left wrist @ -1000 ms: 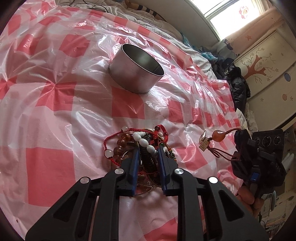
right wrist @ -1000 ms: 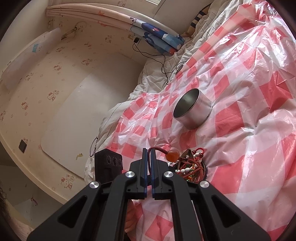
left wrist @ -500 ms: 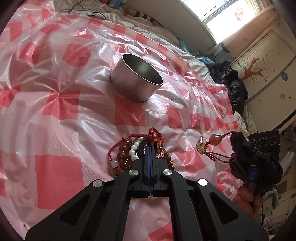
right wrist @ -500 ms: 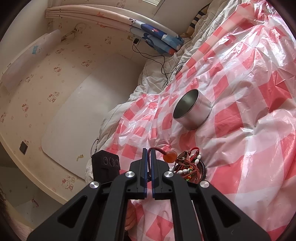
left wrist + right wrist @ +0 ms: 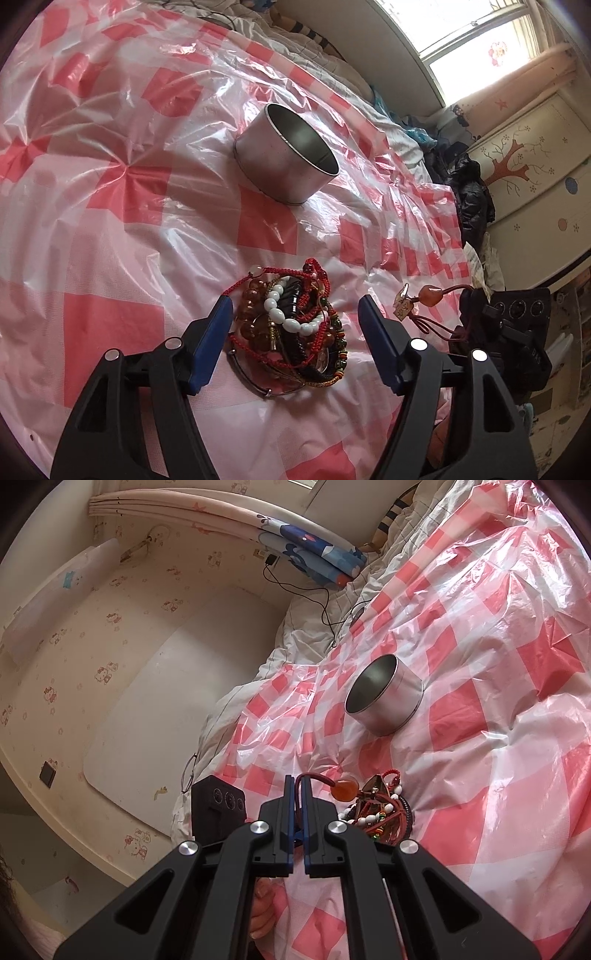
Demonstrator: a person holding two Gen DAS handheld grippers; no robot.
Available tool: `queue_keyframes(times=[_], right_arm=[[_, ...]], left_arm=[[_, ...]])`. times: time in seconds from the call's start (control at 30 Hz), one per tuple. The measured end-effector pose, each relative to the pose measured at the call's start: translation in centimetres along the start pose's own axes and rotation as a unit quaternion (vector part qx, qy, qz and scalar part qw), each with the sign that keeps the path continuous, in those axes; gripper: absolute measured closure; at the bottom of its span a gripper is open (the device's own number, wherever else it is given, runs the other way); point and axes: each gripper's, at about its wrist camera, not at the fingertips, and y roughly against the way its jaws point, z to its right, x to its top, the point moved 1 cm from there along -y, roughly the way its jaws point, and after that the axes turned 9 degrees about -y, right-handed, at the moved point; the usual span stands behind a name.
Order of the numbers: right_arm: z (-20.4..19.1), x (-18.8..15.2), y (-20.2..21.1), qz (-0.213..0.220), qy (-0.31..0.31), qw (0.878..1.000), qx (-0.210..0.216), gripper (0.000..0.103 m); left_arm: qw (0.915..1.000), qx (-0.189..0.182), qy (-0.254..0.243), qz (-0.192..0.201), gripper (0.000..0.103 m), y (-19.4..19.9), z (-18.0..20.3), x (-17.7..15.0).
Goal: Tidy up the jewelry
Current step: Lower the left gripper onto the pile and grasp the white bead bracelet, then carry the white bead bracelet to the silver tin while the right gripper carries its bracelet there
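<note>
A tangled pile of bead bracelets (image 5: 291, 325), red, white, amber and black, lies on the red-and-white checked plastic sheet (image 5: 122, 206). My left gripper (image 5: 294, 302) straddles it; its jaws are opening and the blue pads stand clear of the beads on both sides. A round metal tin (image 5: 288, 162) stands open and upright further back. My right gripper (image 5: 297, 781) is shut on a dark red cord (image 5: 314, 776) that carries an orange bead (image 5: 344, 789) and a small metal charm (image 5: 400, 306). The cord hangs just beside the bracelet pile (image 5: 380, 812).
The sheet covers a bed with a rumpled white quilt (image 5: 295, 627) and a black cable (image 5: 325, 605) near the wall. Dark clothes (image 5: 469, 184) are heaped by a painted wardrobe (image 5: 524, 166). A person's hand (image 5: 262, 915) shows under the right gripper.
The left jaws closed fully over the bracelet pile, then opened wide around it; the pile stayed on the sheet. The right gripper kept still with the cord in it.
</note>
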Motion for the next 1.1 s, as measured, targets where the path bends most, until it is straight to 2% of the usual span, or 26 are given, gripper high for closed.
queue_keyframes(times=[0.03,0.13,0.23,0.3,0.4,0.5,0.6,0.63,0.67,0.7,0.77,0.8,0.83,0.87,0.9,0.93,0.97,1.0,1.03,1.07,1.1], right_arm=[[0.0,0.0,0.0,0.000,0.000,1.000,0.000,0.098],[0.1,-0.1,-0.1,-0.001,-0.002,1.000,-0.001,0.098],[0.1,-0.2,-0.2,-0.001,-0.002,1.000,-0.002,0.098],[0.1,-0.3,-0.3,-0.002,-0.001,1.000,-0.003,0.098],[0.2,-0.2,-0.3,-0.001,-0.005,1.000,-0.002,0.098],[0.3,-0.1,-0.1,0.003,-0.006,1.000,0.000,0.098],[0.5,0.0,-0.1,0.005,-0.008,1.000,0.000,0.098],[0.5,0.0,0.0,0.006,-0.009,1.000,0.000,0.098],[0.6,0.0,0.0,0.006,-0.009,1.000,-0.001,0.098],[0.6,0.0,0.0,0.007,-0.010,1.000,-0.001,0.098],[0.6,0.1,0.0,0.007,-0.009,1.000,-0.002,0.098],[0.6,0.1,0.1,0.009,-0.009,1.000,-0.002,0.098],[0.6,0.1,0.2,0.011,-0.010,1.000,-0.002,0.098],[0.7,0.2,0.3,0.013,-0.011,1.000,0.000,0.098],[0.7,0.2,0.5,0.015,-0.013,1.000,0.002,0.098],[0.8,0.3,0.6,0.017,-0.014,1.000,0.003,0.098],[0.8,0.3,0.6,0.017,-0.016,1.000,0.004,0.098],[0.9,0.3,0.5,0.016,-0.018,1.000,0.004,0.098],[0.9,0.3,0.5,0.014,-0.018,1.000,0.003,0.098],[0.8,0.3,0.4,0.013,-0.016,1.000,0.002,0.098],[0.8,0.3,0.4,0.013,-0.014,1.000,0.001,0.098]], left_arm=[[1.0000,0.001,-0.009,-0.003,0.061,-0.1,0.3,0.0],[0.9992,0.022,-0.028,-0.017,0.090,-0.8,0.5,-0.1],[0.9991,0.020,-0.037,-0.004,0.097,-0.4,0.8,0.0],[0.9987,0.018,-0.047,0.009,0.097,0.0,1.1,0.1],[0.9983,-0.024,-0.042,0.033,0.097,1.1,1.3,0.4],[0.9956,-0.038,-0.064,0.058,0.097,2.5,2.3,0.7],[0.9925,-0.074,-0.061,0.076,0.097,3.7,2.5,0.8],[0.9932,-0.048,-0.083,0.067,0.097,3.8,3.2,0.9],[0.9901,0.012,-0.130,0.050,0.097,3.5,4.3,0.9],[0.9865,0.036,-0.156,0.037,0.097,3.1,5.0,0.7],[0.9893,0.007,-0.142,0.032,0.097,3.2,5.1,0.5],[0.9884,-0.008,-0.146,0.043,0.097,3.8,5.4,0.4],[0.9878,-0.036,-0.140,0.058,0.097,4.7,5.5,0.5],[0.9858,-0.082,-0.123,0.080,0.097,5.8,5.5,0.6],[0.9833,-0.104,-0.112,0.099,0.097,6.8,5.6,0.9],[0.9837,-0.087,-0.117,0.105,0.097,7.5,5.8,1.2],[0.9860,-0.049,-0.129,0.094,0.097,7.5,5.9,1.5],[0.9881,-0.002,-0.139,0.065,0.097,6.6,5.7,1.9],[0.9892,0.027,-0.139,0.038,0.097,5.7,5.2,2.2],[0.9910,0.027,-0.128,0.029,0.097,5.2,4.5,2.4],[0.9924,0.013,-0.120,0.026,0.097,5.2,4.2,2.4]])
